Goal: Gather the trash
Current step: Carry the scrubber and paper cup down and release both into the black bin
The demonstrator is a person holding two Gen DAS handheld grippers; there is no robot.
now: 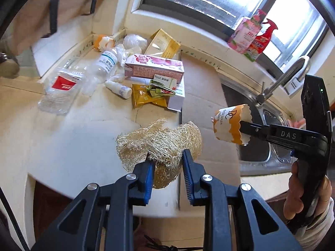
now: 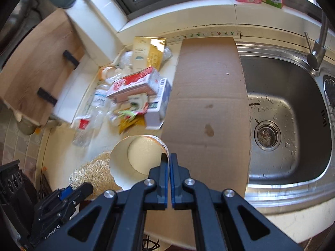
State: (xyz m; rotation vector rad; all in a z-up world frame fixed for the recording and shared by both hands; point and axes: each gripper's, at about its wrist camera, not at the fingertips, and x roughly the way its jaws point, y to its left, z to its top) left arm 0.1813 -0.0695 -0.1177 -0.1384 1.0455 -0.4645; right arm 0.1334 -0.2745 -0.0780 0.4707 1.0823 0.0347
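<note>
Left gripper (image 1: 165, 163) clamped on the tan fibrous loofah sponge (image 1: 159, 142) just above the cream countertop (image 1: 62, 146), right gripper (image 2: 169, 165) pinching the white-and-orange scalloped paper cake cup (image 2: 136, 159) by its wall, over the flattened brown cardboard sheet (image 2: 209, 96).

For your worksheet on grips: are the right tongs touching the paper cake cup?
Touching. In the right wrist view the right tongs pinch the paper cake cup by its rim, wall between the pads.
</note>
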